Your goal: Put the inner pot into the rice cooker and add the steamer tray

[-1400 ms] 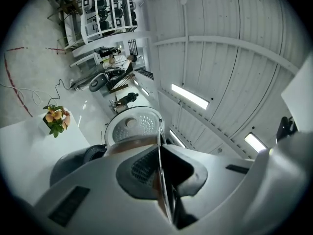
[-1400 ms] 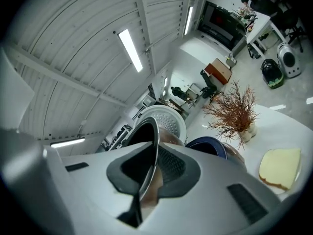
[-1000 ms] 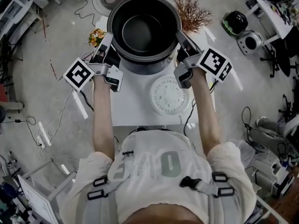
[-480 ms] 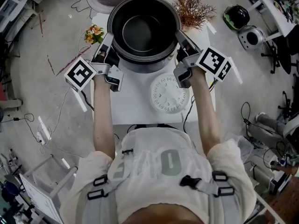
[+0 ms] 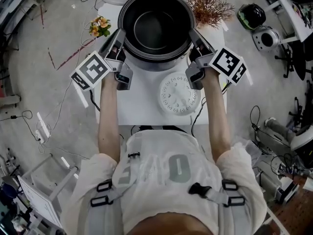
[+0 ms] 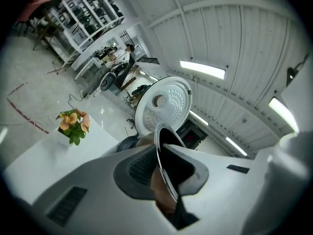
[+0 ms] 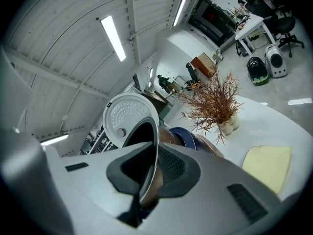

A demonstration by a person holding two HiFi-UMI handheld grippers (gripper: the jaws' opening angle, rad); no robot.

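Observation:
The dark inner pot (image 5: 156, 26) hangs level over the rice cooker at the table's far end, and most of the cooker body is hidden under it. My left gripper (image 5: 121, 42) is shut on the pot's left rim (image 6: 165, 166), while my right gripper (image 5: 192, 37) is shut on its right rim (image 7: 152, 153). The cooker's open white lid (image 6: 164, 104) (image 7: 129, 119) stands upright behind the pot. The dark blue cooker body (image 7: 184, 137) shows just beyond the rim. The white perforated steamer tray (image 5: 180, 93) lies flat on the white table (image 5: 139, 106), near my right forearm.
A small pot of flowers (image 5: 99, 26) stands at the table's far left corner and a dried brown plant (image 5: 210, 6) at the far right. A yellow cloth (image 7: 266, 165) lies on the table to the right. Cables and equipment cover the floor around.
Both grippers have sunk with the pot between them, toward the cooker. The left marker cube has rolled a little. The steamer tray has stayed where it was.

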